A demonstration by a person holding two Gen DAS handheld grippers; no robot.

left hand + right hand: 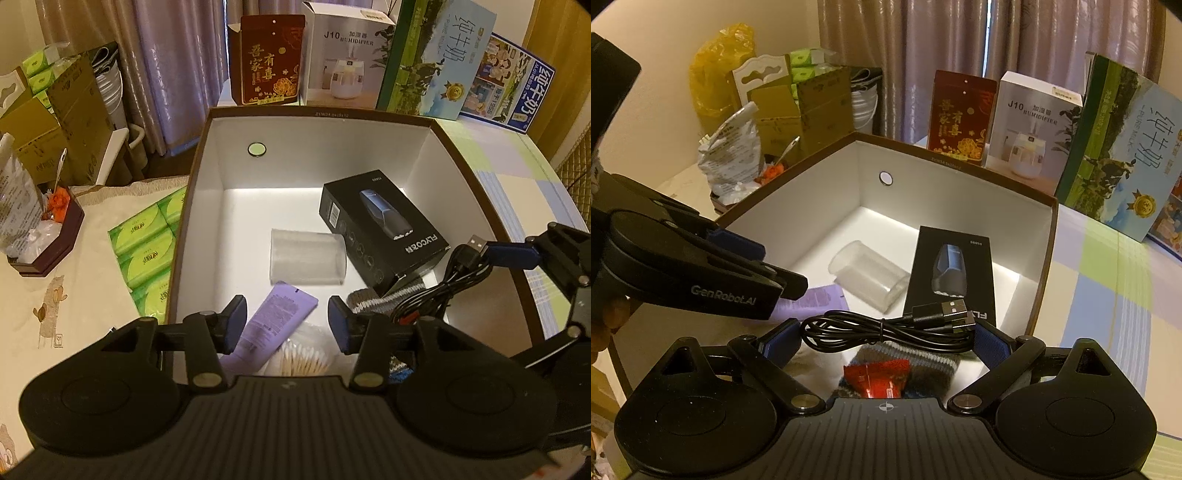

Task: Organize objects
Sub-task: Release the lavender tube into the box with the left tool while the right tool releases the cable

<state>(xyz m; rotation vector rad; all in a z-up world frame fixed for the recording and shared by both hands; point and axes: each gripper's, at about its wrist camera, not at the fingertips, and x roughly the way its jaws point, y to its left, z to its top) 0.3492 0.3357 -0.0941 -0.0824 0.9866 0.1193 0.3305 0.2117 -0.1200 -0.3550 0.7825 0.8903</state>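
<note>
Pretty clearly somebody's home, probably a living or dining room: purple curtains [162, 74] hang behind a table with a pastel checked cloth [517, 192], and the table next to it has a cream cloth [85, 236] with little cartoon animals on it. Household stuff is stacked all over, like green tissue packs [147, 243], a humidifier box [343, 55], a milk carton box [436, 59], a red gift box [269, 62] and worn cardboard boxes [74, 122] along the wall. Warm yellowish indoor light, nothing shop-like or lab-like.
</note>
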